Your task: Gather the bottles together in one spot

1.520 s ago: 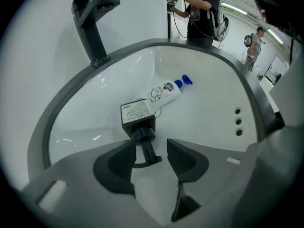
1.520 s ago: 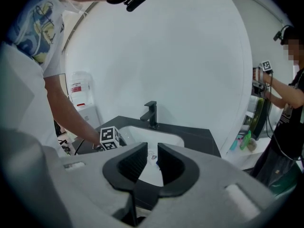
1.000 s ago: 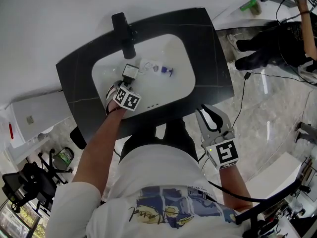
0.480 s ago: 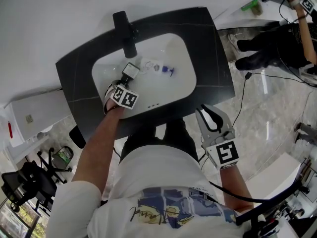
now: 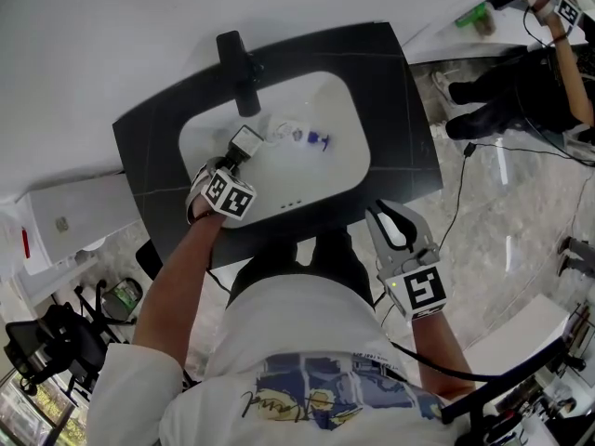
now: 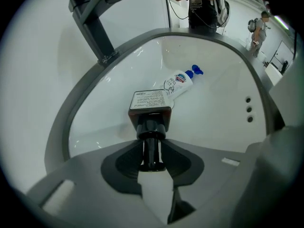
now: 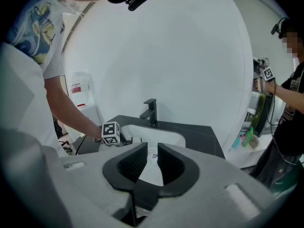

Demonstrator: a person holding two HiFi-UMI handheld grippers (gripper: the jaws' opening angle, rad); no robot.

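The left tool (image 6: 152, 152) was clamped on the black neck of a brown bottle (image 6: 151, 109), holding it out over the white sink (image 6: 213, 103) with the bottle's base pointing away. The white label on the brown bottle's upper face carried several lines of small dark print, too fine to read. Just beyond it, touching or nearly touching its far corner, a white bottle (image 6: 178, 83) with a blue cap lay on its side in the basin; its label showed a red and blue logo, but the words could not be made out. In the head view the left tool (image 5: 244, 147) covered most of the brown bottle (image 5: 247, 139), and the white bottle (image 5: 296, 134) was only a small pale shape with a blue end.

The right tool (image 7: 151, 161) hung in front of the dark bench (image 5: 395, 91), away from the sink, its jaws slightly apart with nothing between them; the head view showed it (image 5: 395, 223) beside the person's waist.

A black faucet (image 6: 95, 13) stood behind the basin, its top cut off by the left gripper view's edge. Green bottles (image 7: 247, 137) on a side shelf were too small to read.
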